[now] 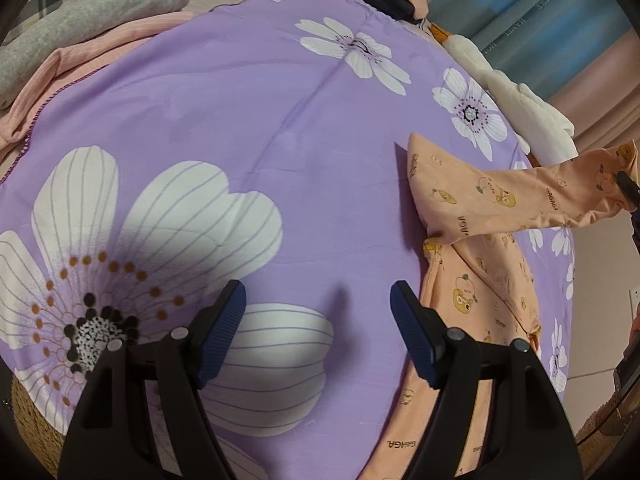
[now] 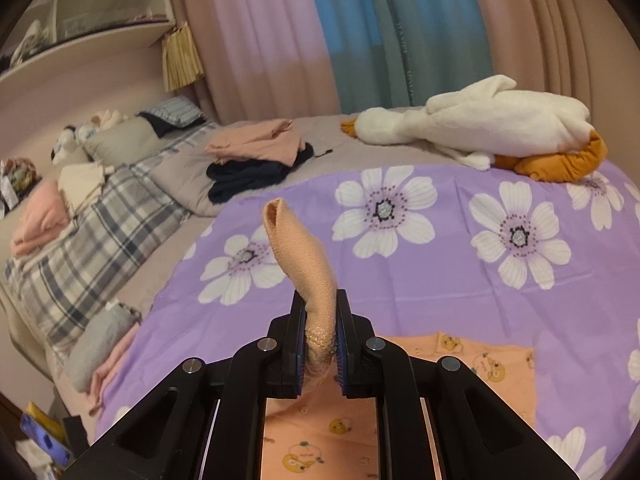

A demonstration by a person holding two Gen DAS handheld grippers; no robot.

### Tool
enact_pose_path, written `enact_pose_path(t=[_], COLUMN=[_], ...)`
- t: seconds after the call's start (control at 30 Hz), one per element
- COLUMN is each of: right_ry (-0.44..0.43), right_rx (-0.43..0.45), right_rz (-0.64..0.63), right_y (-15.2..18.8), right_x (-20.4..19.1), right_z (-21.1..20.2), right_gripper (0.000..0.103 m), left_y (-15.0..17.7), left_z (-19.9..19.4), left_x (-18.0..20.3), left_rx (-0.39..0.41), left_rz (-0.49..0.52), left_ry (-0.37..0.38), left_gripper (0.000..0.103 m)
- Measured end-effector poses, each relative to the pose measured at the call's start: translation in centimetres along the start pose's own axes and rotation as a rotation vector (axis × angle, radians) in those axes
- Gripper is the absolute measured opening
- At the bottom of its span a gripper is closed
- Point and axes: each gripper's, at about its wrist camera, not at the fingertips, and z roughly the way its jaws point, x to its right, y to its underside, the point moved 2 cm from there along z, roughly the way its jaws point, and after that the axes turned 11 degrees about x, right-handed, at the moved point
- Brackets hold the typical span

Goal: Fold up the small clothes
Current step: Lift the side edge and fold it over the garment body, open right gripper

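Observation:
A small peach garment [image 1: 476,280] printed with cartoon figures lies at the right side of a purple flowered sheet [image 1: 240,120]. One of its ends [image 1: 520,196] is lifted off the sheet toward the right edge of the left wrist view. My right gripper [image 2: 320,308] is shut on that end, and a ribbed cuff [image 2: 296,240] sticks up past its fingertips. The rest of the garment [image 2: 460,360] lies flat below it. My left gripper [image 1: 318,296] hovers open over bare sheet, just left of the garment, holding nothing.
A white plush goose [image 2: 480,124] lies at the sheet's far edge. Folded pink and dark clothes [image 2: 256,160] sit on the grey bedding behind. A grey and pink pile [image 1: 80,32] lies at the far left. Curtains [image 2: 360,32] hang beyond the bed.

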Motion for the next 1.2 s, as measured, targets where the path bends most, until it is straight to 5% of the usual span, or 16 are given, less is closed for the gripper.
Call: enact_pose_path(t=[0.53, 1.2], right_ry=[0.108, 0.202], right_rx=[-0.007, -0.209], right_rz=[0.113, 0.361], right_y=[1.5, 12.8], right_x=[8.3, 19.6], right_z=[-0.5, 0.7], right_gripper=[0.014, 0.014], left_y=[-0.3, -2.6], left_z=[1.7, 6.9], left_x=[3.5, 9.1], left_rx=[-0.025, -0.079], left_rz=[0.089, 0.188], left_ry=[0.006, 0.038], left_gripper=[0.075, 0.074])
